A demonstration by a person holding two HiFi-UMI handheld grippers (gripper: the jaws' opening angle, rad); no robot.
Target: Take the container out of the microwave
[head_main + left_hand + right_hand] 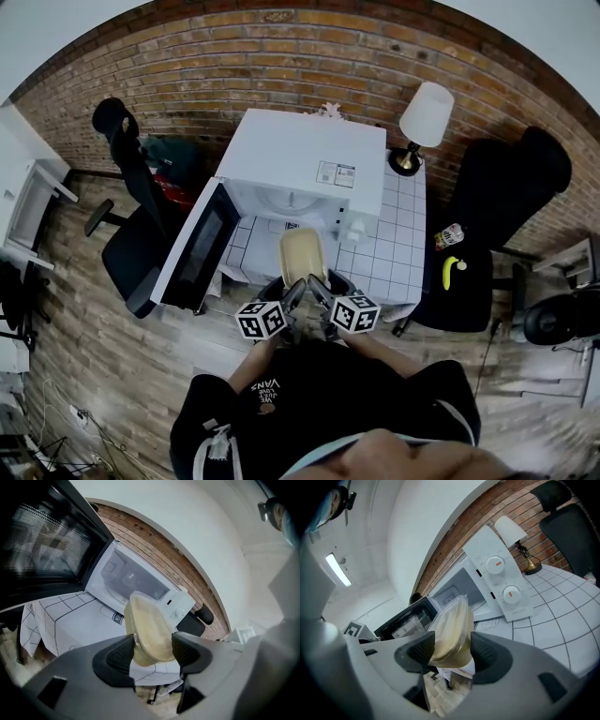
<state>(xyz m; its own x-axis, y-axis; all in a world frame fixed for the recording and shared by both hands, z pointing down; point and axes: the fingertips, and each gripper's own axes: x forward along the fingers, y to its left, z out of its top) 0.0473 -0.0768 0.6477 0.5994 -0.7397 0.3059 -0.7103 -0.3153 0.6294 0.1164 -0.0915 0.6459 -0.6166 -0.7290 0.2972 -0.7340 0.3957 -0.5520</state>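
container out in front of the microwave, held by both grippers

nearest the person, the left gripper (153, 652) and the right gripper (453, 651) each have their jaws closed on the near end of the lidded container (303, 255), dark pads pressed against its two sides. the container, with a pale yellowish filling, hangs just in front of the microwave (309, 164), outside its mouth and above the near edge of the tiled table (398, 244). the door (199, 246) stands swung wide at the microwave's left, and nothing else shows in the cavity. a lamp (424, 117) stands to the microwave's right. by my reading the taking-out itself is done; what remains is setting the container down, and perhaps shutting the door.
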